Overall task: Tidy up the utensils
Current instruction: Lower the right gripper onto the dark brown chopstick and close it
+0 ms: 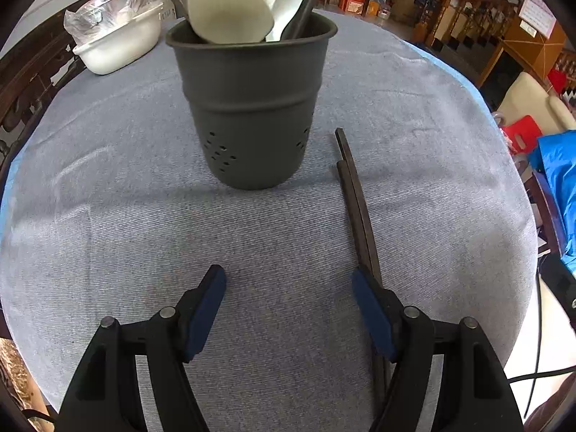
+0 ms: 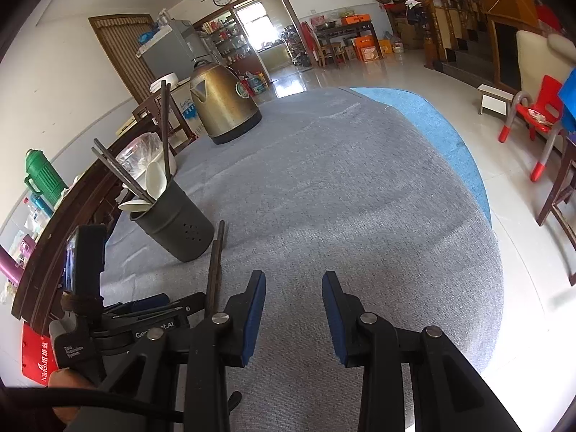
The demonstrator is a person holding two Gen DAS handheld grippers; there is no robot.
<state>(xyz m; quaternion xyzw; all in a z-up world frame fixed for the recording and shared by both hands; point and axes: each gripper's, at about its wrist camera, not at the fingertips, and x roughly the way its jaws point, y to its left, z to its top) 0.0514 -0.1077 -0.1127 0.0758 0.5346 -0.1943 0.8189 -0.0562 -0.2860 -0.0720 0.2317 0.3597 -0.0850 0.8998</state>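
My left gripper (image 1: 288, 277) has its jaws well apart with only cloth (image 1: 108, 234) between them. Its right finger (image 1: 372, 318) covers the near part of the chopsticks (image 1: 354, 198), so I cannot see their near ends. I count two of them, dark, lying side by side and touching on the table, just beside the holder (image 1: 248, 108) toward the right edge. Their long axis runs from my gripper away toward the far edge, with one far end reaching further than the other.

The holder stands upright near the middle. I make out two pale spoons (image 1: 226, 9) and some dark sticks in it, their tops cut off by the frame edge. In the right view, three dark sticks show.

My right gripper (image 2: 293, 280) has jaws apart, narrower than the left, and empty. One kettle (image 2: 223, 108) stands near the far edge, and one white tub (image 1: 118, 46) sits at the far left corner.
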